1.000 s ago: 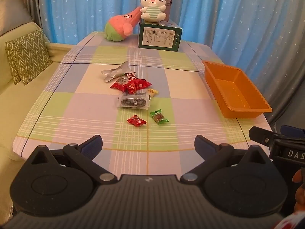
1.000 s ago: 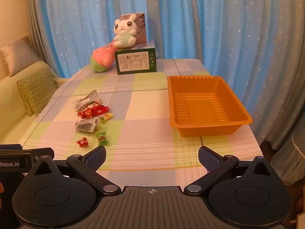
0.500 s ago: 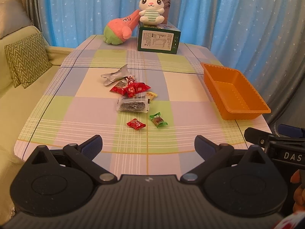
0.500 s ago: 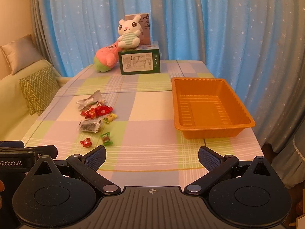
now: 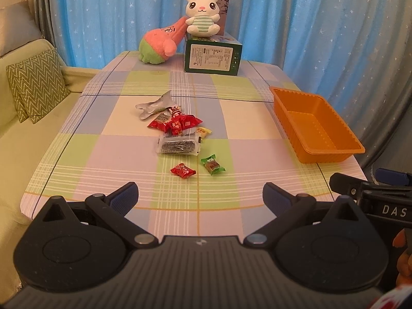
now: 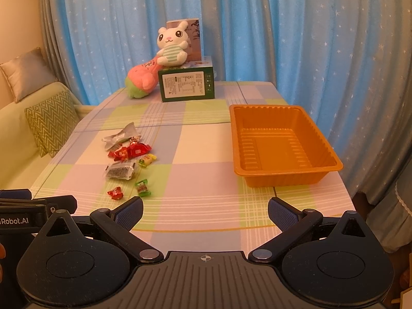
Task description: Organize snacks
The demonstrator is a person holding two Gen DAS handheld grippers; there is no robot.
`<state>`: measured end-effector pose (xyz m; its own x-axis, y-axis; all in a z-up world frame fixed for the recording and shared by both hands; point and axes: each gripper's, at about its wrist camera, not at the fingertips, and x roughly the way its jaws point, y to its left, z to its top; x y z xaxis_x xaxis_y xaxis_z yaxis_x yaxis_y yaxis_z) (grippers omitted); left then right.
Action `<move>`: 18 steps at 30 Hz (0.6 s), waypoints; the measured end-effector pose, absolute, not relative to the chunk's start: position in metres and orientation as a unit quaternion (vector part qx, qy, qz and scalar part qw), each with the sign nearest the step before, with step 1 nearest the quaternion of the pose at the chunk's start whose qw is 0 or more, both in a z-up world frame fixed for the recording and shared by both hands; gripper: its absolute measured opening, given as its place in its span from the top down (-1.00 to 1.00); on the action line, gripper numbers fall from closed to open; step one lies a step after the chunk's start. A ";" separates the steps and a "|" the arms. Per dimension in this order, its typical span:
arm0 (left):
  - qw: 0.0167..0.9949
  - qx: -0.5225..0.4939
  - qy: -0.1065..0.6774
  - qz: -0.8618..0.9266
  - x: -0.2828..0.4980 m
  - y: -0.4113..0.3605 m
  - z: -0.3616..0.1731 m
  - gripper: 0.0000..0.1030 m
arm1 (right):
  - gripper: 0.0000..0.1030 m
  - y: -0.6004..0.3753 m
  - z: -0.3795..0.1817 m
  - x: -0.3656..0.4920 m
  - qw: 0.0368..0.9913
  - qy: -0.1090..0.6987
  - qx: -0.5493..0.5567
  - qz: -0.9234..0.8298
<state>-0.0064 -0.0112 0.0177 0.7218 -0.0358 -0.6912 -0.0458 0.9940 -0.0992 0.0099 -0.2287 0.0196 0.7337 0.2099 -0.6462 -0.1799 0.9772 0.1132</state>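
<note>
- Snacks, left wrist view: a loose cluster lies mid-worktop [image 5: 108, 118] on the checked cloth — a silver foil wrapper [image 5: 154, 105] farthest, red packets [image 5: 177, 123] just in front of it, a small yellow candy [image 5: 204, 131] to their right, a dark clear-wrapped bar [image 5: 179, 146], then a red candy [image 5: 182, 171] and a green candy [image 5: 212, 165] nearest the camera.
- The orange tray [image 5: 327, 154] sits empty at the right edge, well apart from the snacks.
- The left gripper [image 5: 200, 196] hangs above the near edge, its fingers [image 5: 123, 197] spread wide with nothing between them.
- Right wrist view: the right gripper [image 6: 205, 210] also has its fingers [image 6: 282, 212] spread and empty, over the near edge of the worktop.
- The orange tray [image 6: 291, 179] lies ahead to the right; the snack cluster lies to the left.
- A rabbit plush [image 6: 172, 46] sits on a green box [image 6: 186, 85] at the far end, a pink plush [image 6: 140, 79] leaning beside it.
</note>
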 end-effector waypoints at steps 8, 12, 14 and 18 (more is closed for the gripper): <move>0.926 -0.055 0.373 0.002 -0.007 -0.012 0.018 -0.98 | -0.99 -0.229 0.020 0.009 0.931 0.349 0.022 0.104; 0.926 -0.055 0.373 0.002 -0.006 -0.012 0.018 -0.98 | -0.99 -0.229 0.020 0.010 0.931 0.349 0.024 0.104; 0.926 -0.055 0.373 0.003 -0.007 -0.012 0.019 -0.98 | -0.99 -0.229 0.021 0.010 0.931 0.348 0.023 0.103; 0.926 -0.054 0.372 0.003 -0.007 -0.013 0.019 -0.98 | -0.99 -0.230 0.021 0.010 0.931 0.349 0.024 0.103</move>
<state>-0.0068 -0.0126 0.0190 0.7227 -0.0352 -0.6903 -0.0458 0.9941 -0.0986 0.0097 -0.2297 0.0209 0.7355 0.2079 -0.6449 -0.1750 0.9778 0.1156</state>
